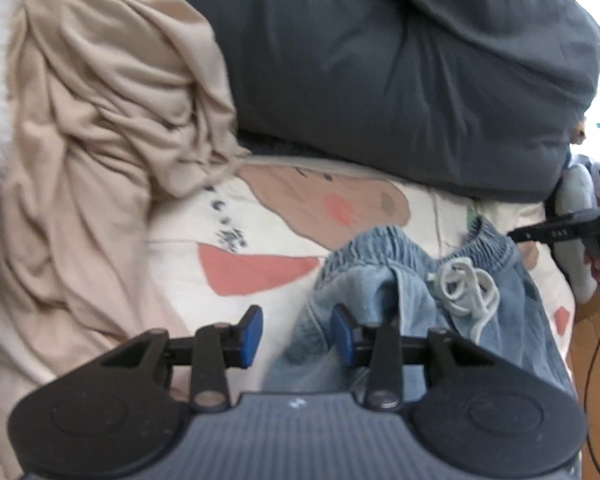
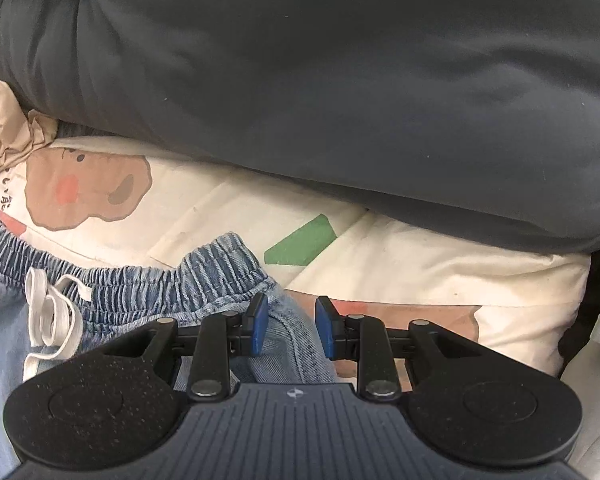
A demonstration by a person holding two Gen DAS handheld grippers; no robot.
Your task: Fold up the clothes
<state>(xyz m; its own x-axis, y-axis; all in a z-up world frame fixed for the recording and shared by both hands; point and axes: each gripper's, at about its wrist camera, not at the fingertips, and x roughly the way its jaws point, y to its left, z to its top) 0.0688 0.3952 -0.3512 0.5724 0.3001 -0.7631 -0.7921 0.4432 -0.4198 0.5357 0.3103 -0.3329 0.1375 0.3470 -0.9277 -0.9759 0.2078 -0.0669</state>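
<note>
Light blue denim shorts [image 1: 412, 292] with an elastic waistband and a white drawstring [image 1: 466, 284] lie crumpled on a cream printed bedsheet [image 1: 260, 216]. My left gripper [image 1: 297, 336] is open at the shorts' left edge, the fabric lying between its blue pads and under the right one. In the right wrist view the shorts [image 2: 148, 288] fill the lower left, drawstring [image 2: 50, 320] beside the waistband. My right gripper [image 2: 292, 330] is open over the waistband's right corner, denim between its pads. The right gripper [image 1: 516, 234] also shows at the far right of the left view.
A crumpled beige garment [image 1: 100, 140] lies on the left of the bed, its edge [image 2: 4, 128] also showing in the right view. A bulky dark grey duvet [image 1: 400, 64] [image 2: 320, 80] lies across the back. A cable [image 1: 596, 360] hangs at the right, beside the bed's edge.
</note>
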